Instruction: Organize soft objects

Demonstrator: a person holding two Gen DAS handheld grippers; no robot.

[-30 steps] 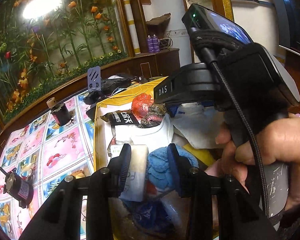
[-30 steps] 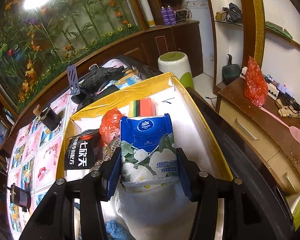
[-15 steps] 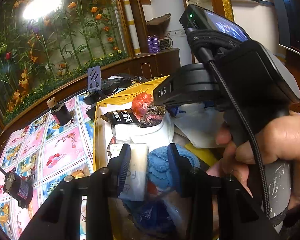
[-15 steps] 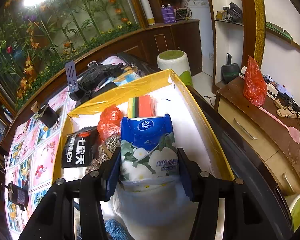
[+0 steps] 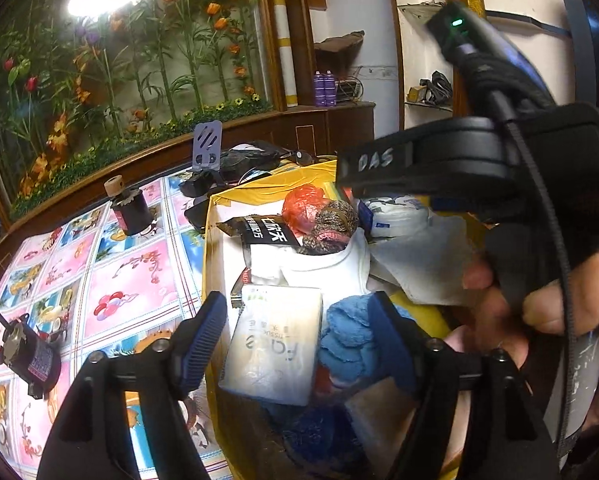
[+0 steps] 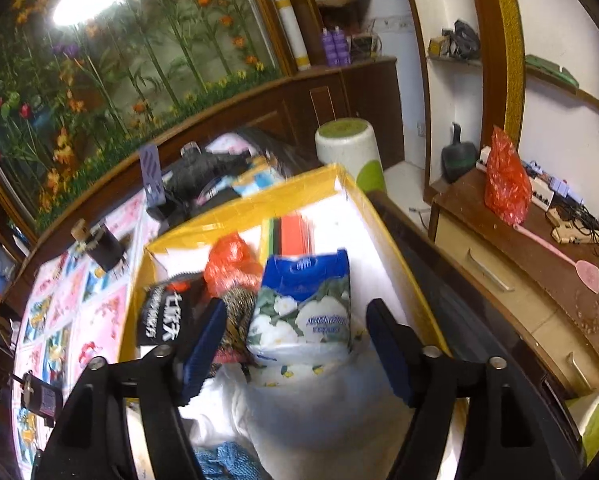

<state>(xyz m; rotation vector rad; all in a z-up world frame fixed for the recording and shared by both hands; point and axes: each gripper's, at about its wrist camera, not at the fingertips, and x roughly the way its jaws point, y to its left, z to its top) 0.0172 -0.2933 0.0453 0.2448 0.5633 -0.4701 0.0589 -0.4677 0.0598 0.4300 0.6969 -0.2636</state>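
We see both tools over a yellow-rimmed box [image 6: 383,236] packed with soft things, standing on a table [image 5: 131,280] covered with a flowered cloth. The left tool [image 5: 299,340] is letting go: its jaws are opening, and between them lie a white tissue pack [image 5: 275,344] and a blue towel [image 5: 351,340]. The left pad stands clear of the pack; the right pad sits just beside the towel, and we cannot tell whether it touches it. The right tool [image 6: 295,344] is opening too, with a blue flowered tissue pack [image 6: 303,308] standing upright between its jaws, both pads apart from it. That pack rests on white cloth [image 6: 319,408] inside the box, near the right wall. Beside it, toward the left, are a patterned knit bundle [image 6: 235,320], an orange bag [image 6: 231,264] and a black packet [image 6: 167,316]. In the left view a hand [image 5: 539,308] grips the handle of the right tool.
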